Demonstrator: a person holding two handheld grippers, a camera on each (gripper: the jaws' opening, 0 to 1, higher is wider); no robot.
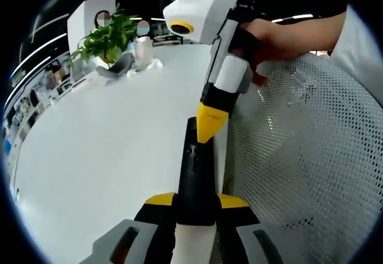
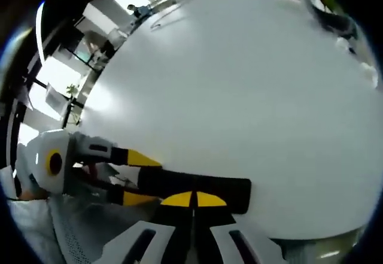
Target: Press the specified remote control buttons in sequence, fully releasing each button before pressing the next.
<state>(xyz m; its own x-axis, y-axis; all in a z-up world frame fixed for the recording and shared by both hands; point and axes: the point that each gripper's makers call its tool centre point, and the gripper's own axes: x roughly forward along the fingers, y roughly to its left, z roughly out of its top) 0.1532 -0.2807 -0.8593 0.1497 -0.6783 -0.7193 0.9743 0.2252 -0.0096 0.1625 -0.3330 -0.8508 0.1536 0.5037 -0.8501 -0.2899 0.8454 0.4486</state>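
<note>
Left hand-held gripper [image 1: 194, 207]: nearest item; yellow-padded jaws clenched around the lower end of the remote, holding it off the worktop.
Remote control [image 1: 195, 174]: slim black plastic bar, long and narrow, jutting forward from the left jaws over the worktop's near edge; small dark buttons along its face.
Handling: judged light, rigid and smooth; liable to pivot or slip under a press, so best clamped across its narrow sides at the button-free end.
Right hand-held gripper [image 1: 210, 126]: jaws closed to a yellow tip, resting on the remote's upper face; grasping nothing.
Worktop [image 1: 108, 150]: broad white surface, bare nearby.
Chair back [image 1: 311, 150]: white mesh, right.
Potted plant [image 1: 108, 39]: green, leafy, far left.
</note>
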